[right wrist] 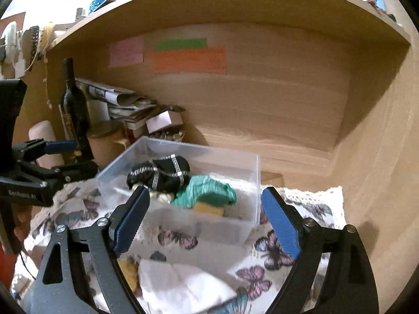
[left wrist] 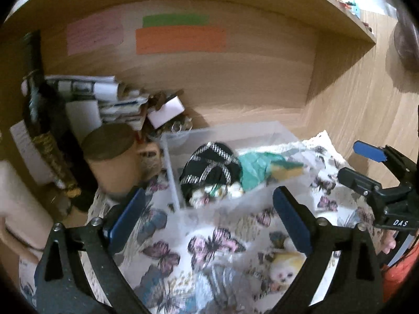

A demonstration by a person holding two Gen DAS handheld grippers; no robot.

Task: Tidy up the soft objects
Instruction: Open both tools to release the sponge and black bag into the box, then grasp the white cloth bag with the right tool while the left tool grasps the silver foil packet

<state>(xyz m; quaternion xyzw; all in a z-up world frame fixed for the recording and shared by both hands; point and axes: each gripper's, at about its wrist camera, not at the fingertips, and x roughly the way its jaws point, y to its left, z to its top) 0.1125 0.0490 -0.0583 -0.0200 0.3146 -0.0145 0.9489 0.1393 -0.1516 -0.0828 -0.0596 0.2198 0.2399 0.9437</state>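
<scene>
A clear plastic bin (right wrist: 230, 164) stands on a butterfly-print cloth (right wrist: 264, 274). Inside lie a black cloth with silver trim (right wrist: 159, 174), a teal cloth (right wrist: 207, 191) and a yellow sponge (right wrist: 209, 209); they also show in the left wrist view, black (left wrist: 209, 167) and teal (left wrist: 256, 167). My left gripper (left wrist: 209, 214) is open and empty just before the bin's near wall. My right gripper (right wrist: 204, 217) is open and empty over the bin's front edge. A white folded cloth (right wrist: 183, 285) and a small plush toy (left wrist: 282, 269) lie on the cloth in front.
A dark wine bottle (right wrist: 72, 104), a brown lidded jar (right wrist: 104, 138), stacked papers (right wrist: 123, 102) and a small white box (right wrist: 162, 120) crowd the shelf's back left. Coloured paper notes (right wrist: 188, 60) hang on the wooden back wall. The right wooden side wall (right wrist: 379, 130) is close.
</scene>
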